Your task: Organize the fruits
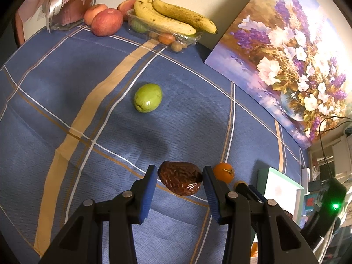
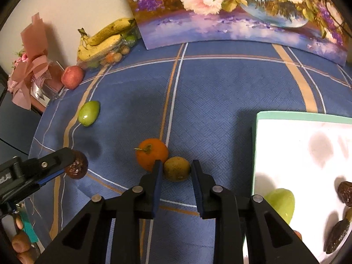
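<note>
My left gripper (image 1: 179,177) is open, its blue pads on either side of a wrinkled brown date (image 1: 180,181) on the blue cloth; it also shows in the right wrist view (image 2: 76,167). My right gripper (image 2: 176,171) is open around a small brownish-green fruit (image 2: 177,168), with an orange mandarin (image 2: 151,154) touching its left finger. A green fruit (image 1: 148,97) lies alone mid-table. A white tray with a green rim (image 2: 286,115) at the right holds a green fruit (image 2: 282,204) and dates (image 2: 345,192).
At the back stand red apples (image 1: 107,22), bananas (image 1: 169,15) on a clear plastic box of fruit (image 1: 167,37), a pink-wrapped gift (image 2: 33,66) and a leaning flower painting (image 1: 286,50). A black device with a green light (image 1: 330,206) is at the right.
</note>
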